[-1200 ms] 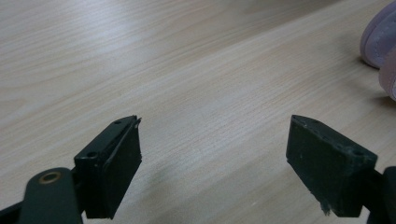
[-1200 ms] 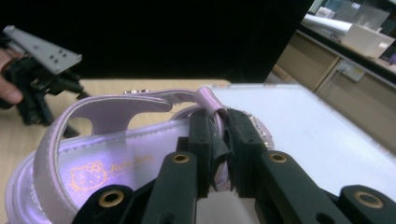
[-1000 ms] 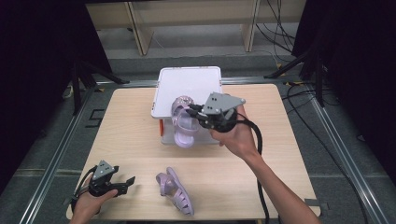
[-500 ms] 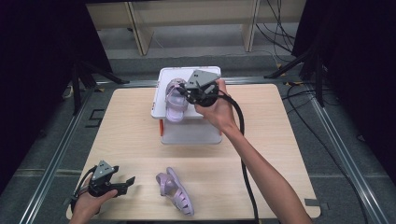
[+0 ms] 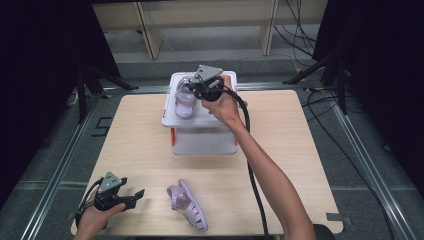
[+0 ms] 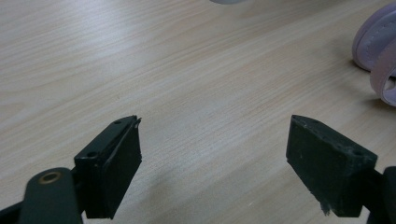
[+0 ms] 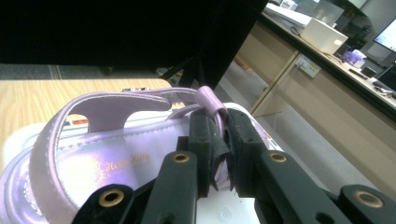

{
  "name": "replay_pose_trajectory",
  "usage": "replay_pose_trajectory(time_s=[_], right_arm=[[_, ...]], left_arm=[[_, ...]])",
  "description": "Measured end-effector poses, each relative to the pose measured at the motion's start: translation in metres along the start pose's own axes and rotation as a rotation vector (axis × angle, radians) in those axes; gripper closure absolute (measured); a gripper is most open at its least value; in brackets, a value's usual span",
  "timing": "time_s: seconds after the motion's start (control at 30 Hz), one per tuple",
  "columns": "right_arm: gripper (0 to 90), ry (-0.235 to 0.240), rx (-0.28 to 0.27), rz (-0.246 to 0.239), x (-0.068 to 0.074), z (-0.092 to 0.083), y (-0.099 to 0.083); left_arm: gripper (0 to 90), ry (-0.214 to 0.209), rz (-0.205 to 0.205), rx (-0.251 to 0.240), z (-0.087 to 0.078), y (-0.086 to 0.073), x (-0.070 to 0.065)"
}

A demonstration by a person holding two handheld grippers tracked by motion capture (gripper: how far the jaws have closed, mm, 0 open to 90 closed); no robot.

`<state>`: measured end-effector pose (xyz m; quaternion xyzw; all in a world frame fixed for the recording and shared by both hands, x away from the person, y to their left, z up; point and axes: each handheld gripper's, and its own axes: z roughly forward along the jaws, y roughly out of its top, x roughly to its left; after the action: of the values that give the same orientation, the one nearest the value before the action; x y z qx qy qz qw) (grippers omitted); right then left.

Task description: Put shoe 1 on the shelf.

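Between the right tongs' (image 7: 218, 140) pressed jaws, a strap of one lilac sandal (image 5: 184, 98) is pinched, its sole atop the white box (image 5: 200, 116). Beside the spread, empty left tongs (image 5: 136, 196), the second sandal (image 5: 187, 205) awaits on the table (image 5: 140, 145); roughly half remains.

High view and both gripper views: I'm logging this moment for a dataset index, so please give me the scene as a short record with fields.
setting: wooden table
right gripper: shut on the strap of a purple sandal, over the white box
held sandal: on or just above the box top; contact cannot be told
left gripper: open, holding nothing, low over the table near its front left corner
second purple sandal: lying on the table near the front edge, apart from the left gripper
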<state>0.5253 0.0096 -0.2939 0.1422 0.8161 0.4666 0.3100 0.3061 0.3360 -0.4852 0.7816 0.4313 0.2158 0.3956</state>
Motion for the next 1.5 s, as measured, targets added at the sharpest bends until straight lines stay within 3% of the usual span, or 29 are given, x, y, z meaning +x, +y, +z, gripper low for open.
replay_pose_trajectory(time_s=[0.03, 0.1, 0.17, 0.3, 0.33, 0.37, 0.47, 0.5, 0.53, 0.57, 0.67, 0.8, 0.93, 1.13, 1.23, 1.27, 1.4, 1.43, 1.47, 1.5], right_arm=[[81.3, 0.001, -0.001, -0.013, -0.003, 0.003, -0.001], [81.3, -0.003, 0.015, 0.018, -0.004, 0.005, -0.004], [81.3, -0.011, 0.018, -0.002, -0.008, 0.008, -0.006], [81.0, -0.023, 0.036, 0.017, -0.012, 0.01, -0.013], [80.9, -0.024, 0.037, 0.018, -0.013, 0.011, -0.014], [80.0, -0.009, 0.036, 0.012, -0.015, 0.013, -0.018], [78.2, -0.003, 0.023, 0.008, -0.014, 0.013, -0.02], [73.9, -0.006, 0.022, 0.027, -0.015, 0.012, -0.021], [62.3, -0.013, 0.02, 0.07, -0.017, 0.01, -0.022], [62.3, -0.013, 0.02, 0.07, -0.017, 0.01, -0.022], [54.7, -0.009, 0.005, 0.106, -0.018, 0.001, -0.019], [51.6, -0.005, -0.015, 0.15, -0.016, -0.01, -0.016], [47.1, 0.029, -0.031, 0.175, -0.004, -0.031, -0.012], [42.6, 0.006, -0.073, 0.168, 0.021, -0.074, -0.012], [41.8, 0.028, -0.089, 0.181, 0.035, -0.094, -0.019], [41.2, 0.043, -0.106, 0.18, 0.045, -0.107, -0.029], [40.5, 0.033, -0.111, 0.174, 0.059, -0.123, -0.041], [40.3, 0.034, -0.122, 0.167, 0.063, -0.126, -0.045], [40.5, 0.032, -0.137, 0.157, 0.067, -0.13, -0.05], [40.5, 0.045, -0.139, 0.181, 0.072, -0.132, -0.053]], left_arm=[[17.5, 0.0, 0.001, -0.005, 0.0, 0.0, 0.0], [17.5, -0.001, -0.005, -0.005, 0.0, 0.0, -0.001], [17.5, -0.002, -0.007, -0.005, 0.0, 0.0, -0.001], [17.5, -0.004, -0.001, -0.006, 0.0, 0.0, -0.001], [17.5, -0.003, 0.042, 0.011, 0.0, 0.001, 0.002], [17.5, -0.005, 0.008, 0.002, 0.0, 0.0, 0.0], [17.5, -0.001, -0.003, 0.003, 0.001, 0.0, -0.001], [17.5, 0.001, -0.005, 0.01, 0.001, 0.0, -0.002], [17.5, 0.0, -0.005, 0.01, 0.001, -0.001, -0.002], [17.5, 0.004, 0.012, 0.021, 0.001, 0.0, -0.001], [17.5, 0.003, 0.01, 0.018, 0.0, 0.0, -0.001], [17.5, 0.003, -0.001, 0.015, 0.001, 0.0, -0.002], [17.5, 0.003, -0.001, 0.008, 0.001, 0.0, -0.001], [17.5, 0.003, 0.002, 0.005, 0.0, -0.001, -0.001], [17.5, 0.006, 0.004, 0.007, 0.001, 0.0, 0.0], [17.5, 0.007, 0.004, 0.005, 0.001, 0.0, 0.0], [17.5, 0.012, 0.003, 0.004, 0.002, 0.0, 0.0], [17.6, 0.016, 0.031, 0.023, 0.002, 0.0, 0.002], [17.6, 0.019, 0.033, 0.027, 0.002, -0.001, 0.002], [17.6, 0.019, 0.033, 0.029, 0.001, 0.0, 0.002]])
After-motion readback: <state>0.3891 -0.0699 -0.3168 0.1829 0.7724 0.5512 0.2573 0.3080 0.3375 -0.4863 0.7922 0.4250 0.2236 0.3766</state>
